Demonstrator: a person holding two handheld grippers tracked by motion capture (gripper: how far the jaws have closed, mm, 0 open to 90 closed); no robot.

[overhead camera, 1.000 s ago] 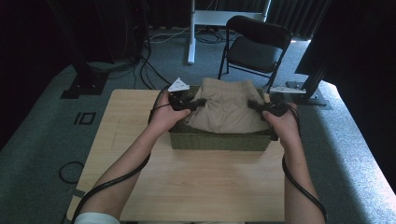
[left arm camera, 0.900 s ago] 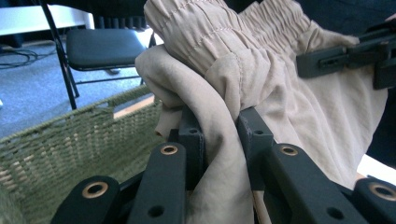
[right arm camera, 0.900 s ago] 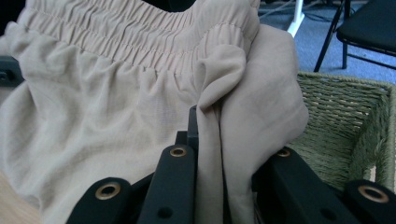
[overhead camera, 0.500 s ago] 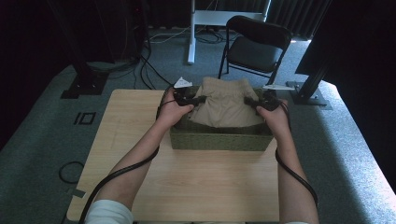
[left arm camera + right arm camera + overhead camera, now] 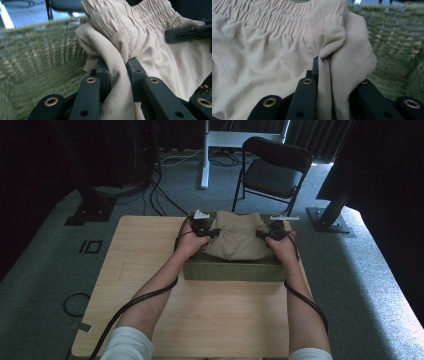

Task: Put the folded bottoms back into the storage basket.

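A beige garment (image 5: 235,239) with a gathered elastic waistband lies bunched in an olive woven basket (image 5: 230,271) at the far middle of the wooden table. My left gripper (image 5: 214,232) is shut on the garment's left side; in the left gripper view a fold of beige cloth (image 5: 119,75) is pinched between the black jaws. My right gripper (image 5: 261,234) is shut on the garment's right side, with a fold of the cloth (image 5: 329,82) squeezed between its jaws. The other gripper (image 5: 186,33) shows at the right of the left gripper view, against the cloth.
The wooden table (image 5: 210,320) has bare surface between the basket and the person's side. A black folding chair (image 5: 274,170) stands behind the table, a white desk leg (image 5: 205,155) to its left. Cables and dark stand bases (image 5: 90,210) lie on the grey carpet.
Both hands have moved away from the person and down, carrying the garment lower into the basket. Both grippers keep their grip on the cloth.
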